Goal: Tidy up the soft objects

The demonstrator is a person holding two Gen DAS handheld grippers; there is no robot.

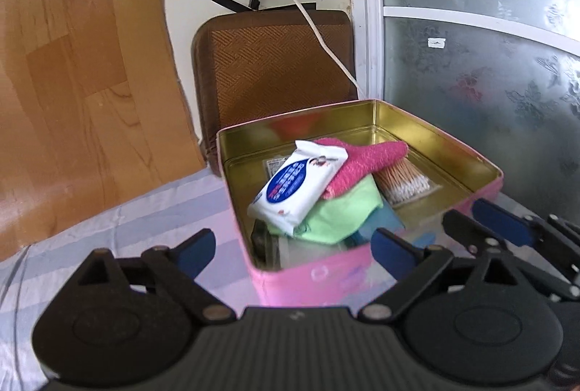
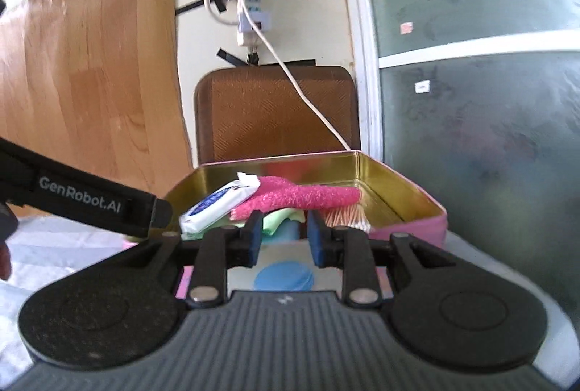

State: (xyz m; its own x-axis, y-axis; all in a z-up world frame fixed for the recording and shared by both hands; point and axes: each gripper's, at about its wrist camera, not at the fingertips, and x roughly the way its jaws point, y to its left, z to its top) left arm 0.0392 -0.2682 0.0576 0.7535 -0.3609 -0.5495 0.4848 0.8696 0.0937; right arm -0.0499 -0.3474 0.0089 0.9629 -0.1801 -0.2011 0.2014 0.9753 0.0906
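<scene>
Right tool (image 2: 282, 236) nearer, narrowly parted, empty, low at tin's (image 2: 409, 224) near wall; left tool (image 1: 293, 246) spread wide, empty; pink sock (image 2: 308, 197) straight ahead atop pile inside, long axis crosswise.

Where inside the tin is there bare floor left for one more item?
Bare gold floor runs along the tin's back wall and right wall, behind the pink cloth and beside the cotton swabs. The front left is crowded: wipes pack on green cloth.
</scene>
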